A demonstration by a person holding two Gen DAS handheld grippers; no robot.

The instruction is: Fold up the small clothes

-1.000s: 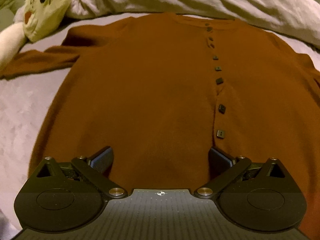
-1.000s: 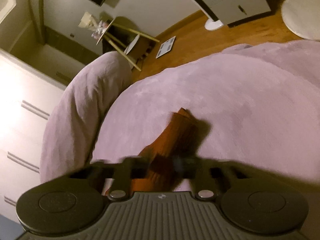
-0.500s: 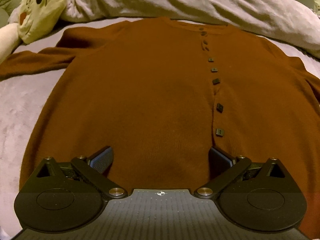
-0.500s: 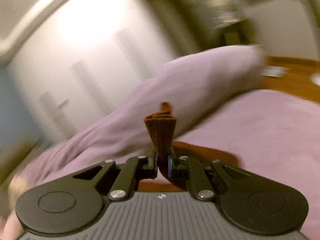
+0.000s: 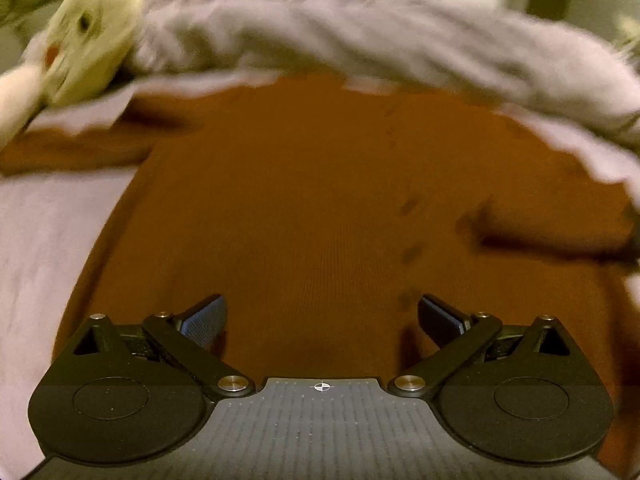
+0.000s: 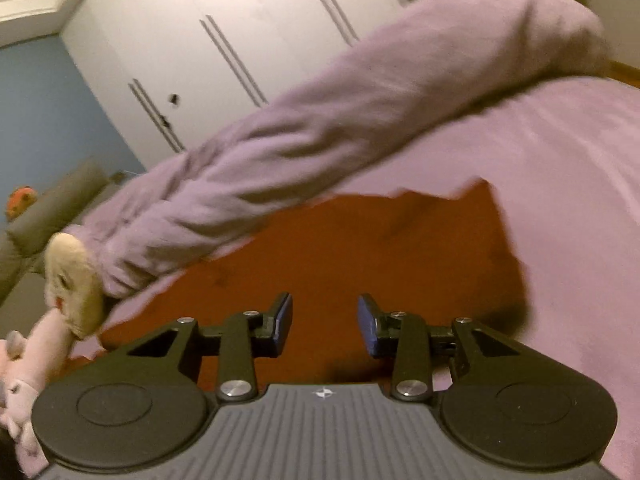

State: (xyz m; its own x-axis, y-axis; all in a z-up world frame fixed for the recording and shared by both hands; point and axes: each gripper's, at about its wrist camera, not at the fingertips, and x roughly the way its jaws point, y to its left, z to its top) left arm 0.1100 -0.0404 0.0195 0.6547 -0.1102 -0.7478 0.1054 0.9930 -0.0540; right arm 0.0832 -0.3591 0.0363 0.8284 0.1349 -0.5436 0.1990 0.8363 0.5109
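The sleeve now lies folded across the cardigan on the bed, released by the opening, empty right gripper; blur smears buttons, duvet, plush; left gripper gapes empty.

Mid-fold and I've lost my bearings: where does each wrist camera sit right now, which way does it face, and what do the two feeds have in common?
Left wrist: on the left gripper, angled down over the rust-brown cardigan toward the rolled lilac duvet; only its own wide-open fingers show.
Right wrist: on the right gripper, looking across the cardigan toward the duvet and white wardrobe; only its own fingers show, jaws opening, nothing between them.
Shared: cardigan, duvet, lilac bedcover and the cream plush toy.
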